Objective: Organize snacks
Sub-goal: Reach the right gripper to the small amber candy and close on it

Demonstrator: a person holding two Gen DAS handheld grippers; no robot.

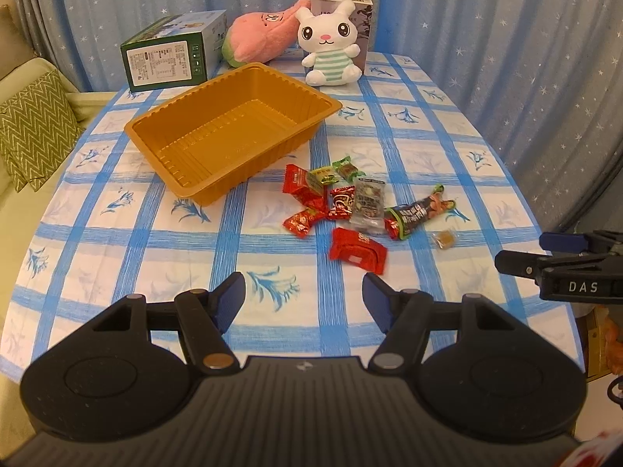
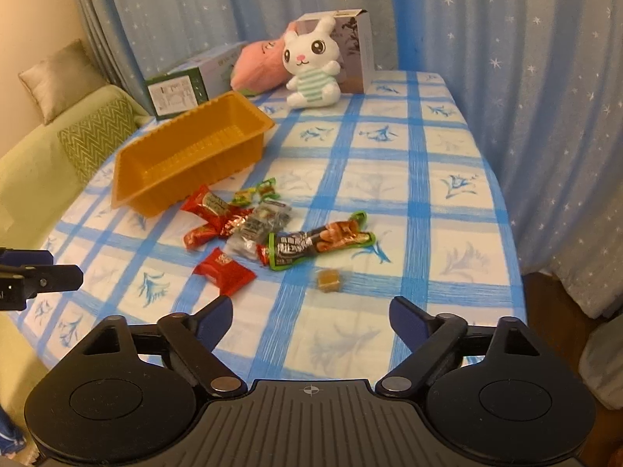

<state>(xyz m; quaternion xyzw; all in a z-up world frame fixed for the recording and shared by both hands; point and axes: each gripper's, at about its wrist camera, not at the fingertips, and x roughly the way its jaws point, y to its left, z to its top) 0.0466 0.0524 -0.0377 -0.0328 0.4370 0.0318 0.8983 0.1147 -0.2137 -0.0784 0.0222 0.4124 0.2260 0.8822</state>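
Table under a blue-checked tablecloth [image 1: 272,241], starred blue curtains [image 2: 506,78] behind it. Landmark: the orange plastic tray [image 1: 233,124], nothing in it, lying at a slant on the cloth. The snacks sit in a loose heap just beside the tray's near corner, none inside it: red wrappers, small green-wrapped candies [image 1: 342,167], a clear packet of dark pieces [image 1: 368,202], and a long dark bar with green ends [image 2: 319,243] stretching away from the tray. One red packet [image 1: 358,251] lies apart from the heap on the side away from the tray; a small brown cube candy [image 2: 329,280] sits farther out still, alone. Behind the tray, at the table's far edge: a green carton [image 1: 171,58] on its side, a pink plush [image 1: 261,35], a white bunny plush [image 1: 331,46] leaning on an upright box [image 2: 354,50]. Left gripper [image 1: 303,303] hovers over the near cloth, well short of the tray, jaws spread wide, nothing between them. Right gripper [image 2: 311,319] hovers near the cube candy, jaws apart, nothing gripped. A sofa with a green zigzag cushion [image 1: 35,124] stands beyond the tray's side of the table.
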